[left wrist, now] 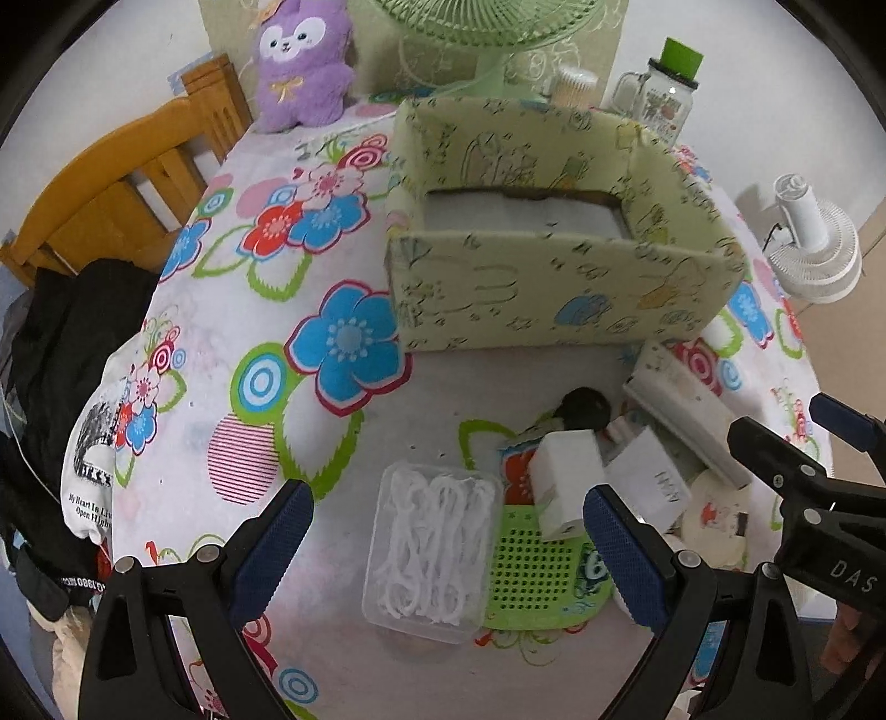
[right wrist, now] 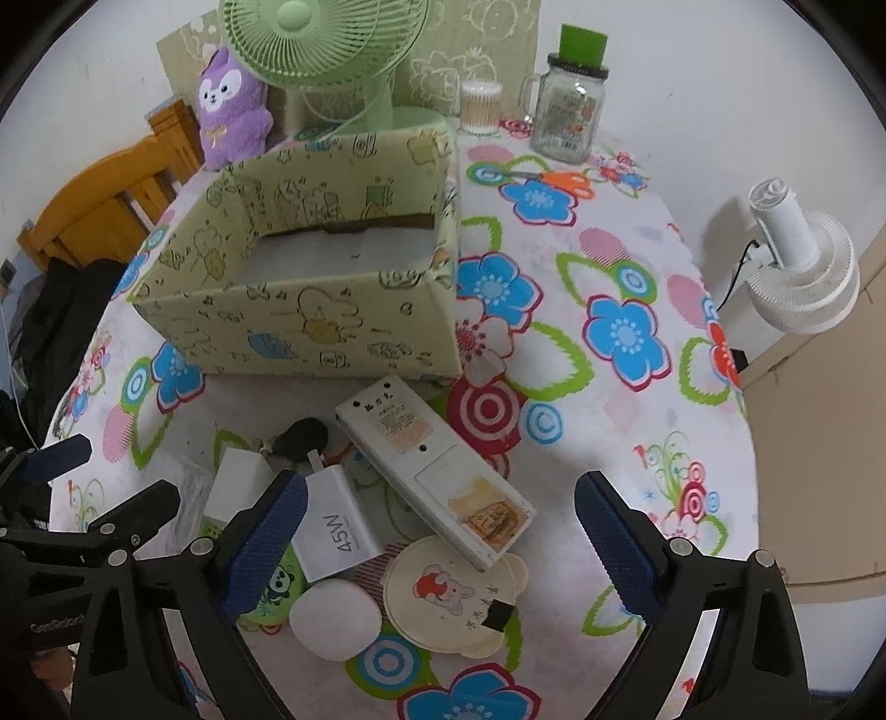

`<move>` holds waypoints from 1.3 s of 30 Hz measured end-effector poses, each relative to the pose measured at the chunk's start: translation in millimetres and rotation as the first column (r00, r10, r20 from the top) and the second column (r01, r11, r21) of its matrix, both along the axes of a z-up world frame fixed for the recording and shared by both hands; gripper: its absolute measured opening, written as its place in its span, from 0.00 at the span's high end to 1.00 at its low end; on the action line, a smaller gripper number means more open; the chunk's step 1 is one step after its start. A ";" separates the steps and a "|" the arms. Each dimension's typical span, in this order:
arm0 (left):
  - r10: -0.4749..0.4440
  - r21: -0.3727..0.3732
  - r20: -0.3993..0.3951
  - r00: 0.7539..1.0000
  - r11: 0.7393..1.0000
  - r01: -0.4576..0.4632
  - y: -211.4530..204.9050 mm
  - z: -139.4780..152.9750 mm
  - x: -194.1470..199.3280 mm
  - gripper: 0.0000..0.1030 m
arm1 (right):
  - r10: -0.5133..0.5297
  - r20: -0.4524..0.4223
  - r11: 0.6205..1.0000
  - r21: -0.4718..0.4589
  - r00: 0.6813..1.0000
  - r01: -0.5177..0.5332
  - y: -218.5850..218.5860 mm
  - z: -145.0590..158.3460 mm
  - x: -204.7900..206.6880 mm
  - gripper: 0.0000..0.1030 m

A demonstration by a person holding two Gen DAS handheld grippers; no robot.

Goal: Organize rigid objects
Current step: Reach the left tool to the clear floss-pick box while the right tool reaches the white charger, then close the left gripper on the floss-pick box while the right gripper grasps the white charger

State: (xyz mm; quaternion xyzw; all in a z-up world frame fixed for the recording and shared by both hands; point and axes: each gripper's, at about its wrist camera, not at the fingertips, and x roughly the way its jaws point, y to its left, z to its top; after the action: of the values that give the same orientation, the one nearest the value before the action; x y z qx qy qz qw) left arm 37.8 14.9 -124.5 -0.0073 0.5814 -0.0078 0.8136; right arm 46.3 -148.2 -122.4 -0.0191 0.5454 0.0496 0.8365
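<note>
A green patterned open box stands on the floral table; its inside shows no objects. In front of it lies a cluster: a clear case of white floss picks, a green perforated pad, two white chargers, a black object, a white remote, a cream bear coaster and a white round puff. My left gripper is open over the floss case. My right gripper is open over the remote and coaster.
A green fan, a purple plush, a glass jar with a green lid and a cup of swabs stand behind the box. Orange scissors lie far right. A wooden chair stands left, a white fan right.
</note>
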 end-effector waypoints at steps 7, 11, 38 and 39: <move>0.008 0.004 -0.042 0.999 1.000 -0.008 11.8 -20.7 0.5 0.05 | 0.016 -0.028 1.000 0.011 0.999 -0.016 13.4 -12.4 4.1 0.06; 0.002 0.005 -0.060 0.998 1.000 -0.002 16.1 -31.1 1.1 0.05 | 0.034 -0.040 0.999 0.019 0.999 -0.033 24.6 -17.6 4.6 0.06; -0.111 -0.002 -0.112 0.987 0.994 0.112 29.5 -54.2 23.5 0.14 | 0.099 -0.132 0.993 0.070 0.986 -0.091 105.1 -39.8 13.8 0.51; -0.107 -0.002 -0.118 0.987 0.994 0.107 29.2 -55.9 23.2 0.14 | 0.104 -0.136 0.993 0.073 0.985 -0.094 106.2 -40.7 13.5 0.51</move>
State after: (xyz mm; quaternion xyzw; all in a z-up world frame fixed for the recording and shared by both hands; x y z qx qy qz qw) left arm 61.0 44.1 -180.4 0.0251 0.6281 -0.0499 0.7761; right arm 59.9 -42.0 -163.1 -0.0151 0.5989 0.1103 0.7931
